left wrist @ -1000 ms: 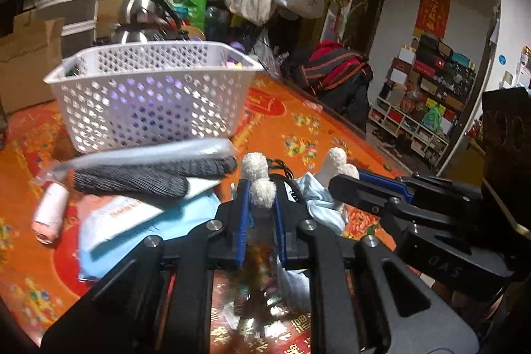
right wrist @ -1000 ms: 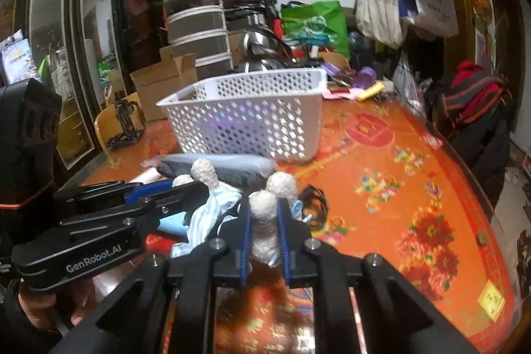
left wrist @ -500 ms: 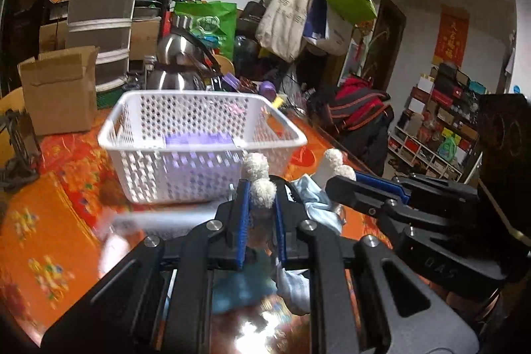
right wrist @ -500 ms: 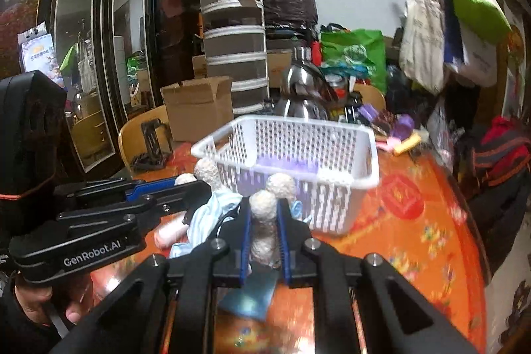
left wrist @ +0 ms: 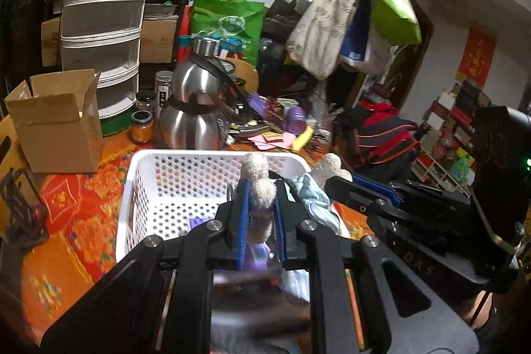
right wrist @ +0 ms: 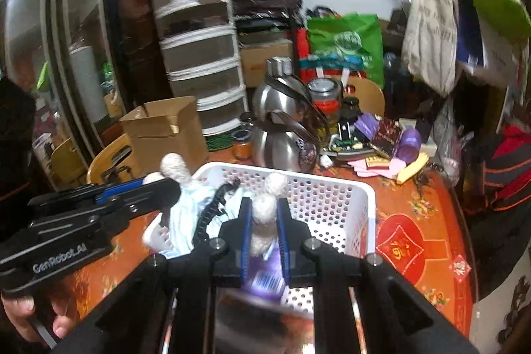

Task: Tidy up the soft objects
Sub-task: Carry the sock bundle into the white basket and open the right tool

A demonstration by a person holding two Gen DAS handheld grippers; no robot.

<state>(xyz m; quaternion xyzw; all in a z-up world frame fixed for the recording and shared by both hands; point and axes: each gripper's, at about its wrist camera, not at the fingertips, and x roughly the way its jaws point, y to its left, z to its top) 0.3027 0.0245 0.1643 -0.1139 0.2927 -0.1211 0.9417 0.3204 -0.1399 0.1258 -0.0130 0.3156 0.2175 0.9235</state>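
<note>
The left tool point(left wrist: 260, 214) is pressed onto a fluffy cream-white limb of a soft plush toy point(left wrist: 257, 184), pinched between its two blue-lined fingers. The right tool point(right wrist: 264, 221) pinches another cream-white limb of the same kind in the same way. Between the two tools hangs a pale blue cloth part point(right wrist: 186, 214) with a black curly cord point(right wrist: 212, 208) beside it; whether it belongs to the same toy cannot be told. Both tools hold this soft thing above the white perforated plastic basket point(left wrist: 159, 188), over its near side. Inside the basket lies a purple package point(right wrist: 265, 277) with a barcode. The basket stands on the desk with the orange-red flowered cover point(right wrist: 415, 241). Behind the basket stand a shiny steel kettle point(left wrist: 195, 118), an open brown cardboard box point(left wrist: 56, 118) and a tall white drawer tower point(left wrist: 103, 32).
</note>
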